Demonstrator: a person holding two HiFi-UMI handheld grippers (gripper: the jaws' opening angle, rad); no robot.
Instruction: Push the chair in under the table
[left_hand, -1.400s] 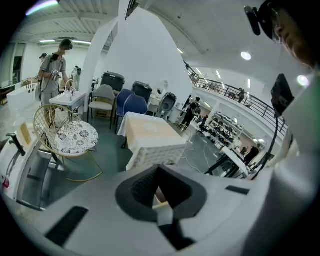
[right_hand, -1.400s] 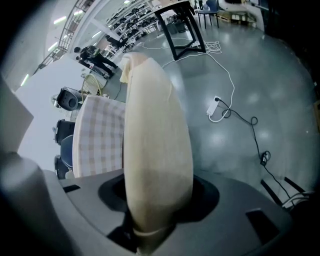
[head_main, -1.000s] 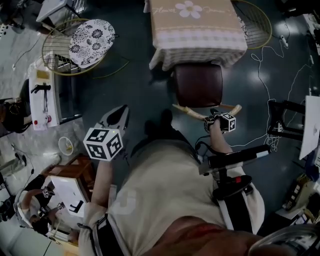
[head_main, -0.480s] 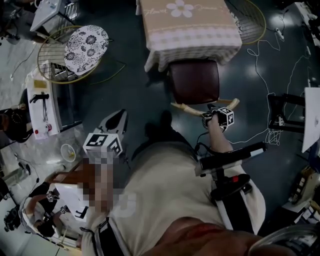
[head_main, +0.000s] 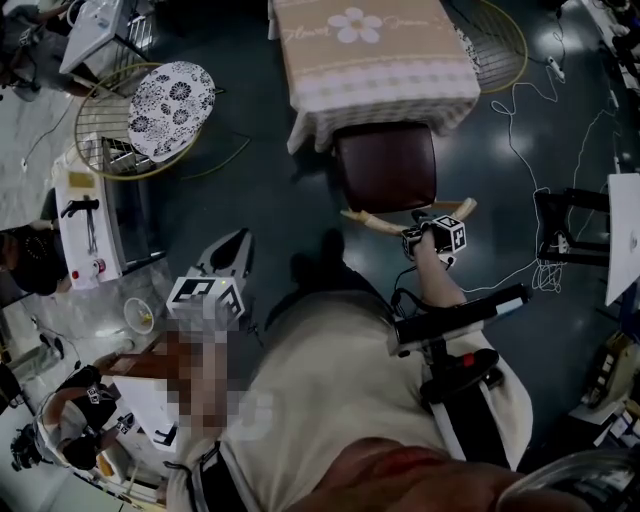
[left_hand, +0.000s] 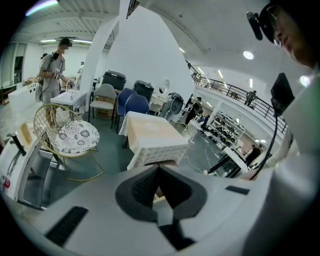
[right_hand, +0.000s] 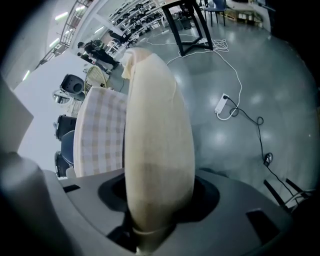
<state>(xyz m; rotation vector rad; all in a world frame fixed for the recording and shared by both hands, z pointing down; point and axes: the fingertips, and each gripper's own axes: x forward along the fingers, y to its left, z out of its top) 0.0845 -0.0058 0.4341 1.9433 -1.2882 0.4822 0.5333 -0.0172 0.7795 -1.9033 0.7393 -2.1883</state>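
Observation:
A chair with a dark maroon seat (head_main: 385, 165) and a pale curved wooden back rail (head_main: 375, 222) stands at the near edge of a table under a beige checked cloth (head_main: 370, 60). The front of its seat reaches under the cloth's hem. My right gripper (head_main: 418, 232) is shut on the back rail (right_hand: 155, 135), which fills the gap between its jaws. My left gripper (head_main: 232, 248) hangs apart at the left, above the dark floor, jaws shut with nothing in them (left_hand: 159, 186).
A round wire chair with a flowered cushion (head_main: 172, 95) stands at the left of the table. Another wire chair (head_main: 505, 40) is at the table's right. White cables (head_main: 540, 110) lie on the floor at the right. A black stand (head_main: 565, 235) is near my right hand.
The chair's seat has gone a little further under the table's cloth, with my right gripper following it. The left gripper has kept its place.

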